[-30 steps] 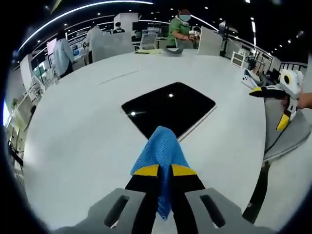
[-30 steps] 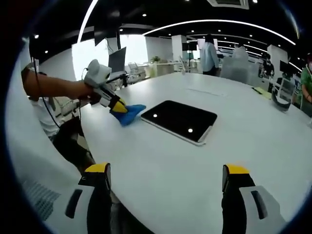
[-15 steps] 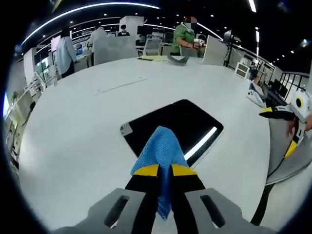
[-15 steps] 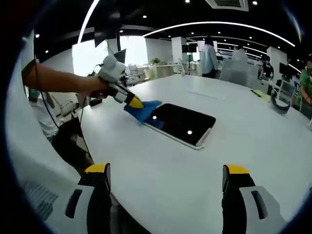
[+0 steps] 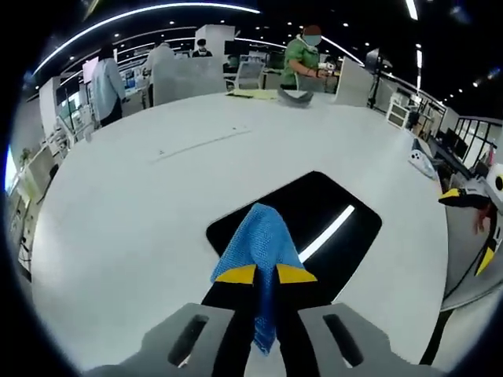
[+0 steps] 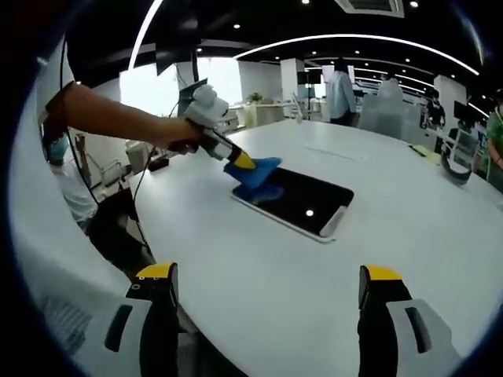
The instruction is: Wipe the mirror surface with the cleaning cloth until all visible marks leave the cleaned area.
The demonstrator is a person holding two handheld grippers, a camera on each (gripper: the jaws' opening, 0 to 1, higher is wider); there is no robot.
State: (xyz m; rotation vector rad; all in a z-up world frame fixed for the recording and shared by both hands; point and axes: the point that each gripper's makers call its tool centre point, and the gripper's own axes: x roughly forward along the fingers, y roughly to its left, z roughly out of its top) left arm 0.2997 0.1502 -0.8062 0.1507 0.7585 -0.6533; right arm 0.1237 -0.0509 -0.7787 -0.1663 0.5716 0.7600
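A dark rectangular mirror lies flat on the white round table. My left gripper is shut on a blue cleaning cloth, whose free end hangs over the mirror's near corner. In the right gripper view the left gripper holds the blue cloth over the mirror's far-left corner, just above the glass. My right gripper stands open over bare table, well short of the mirror. It also shows at the right edge of the left gripper view.
A person's arm reaches in from the left. Several people stand at desks in the background. A dark curved object and yellow papers lie at the table's far side. The table edge runs close to my right gripper.
My left gripper has carried the cloth forward from the bare table onto the mirror's corner. The right gripper has stayed put and open.
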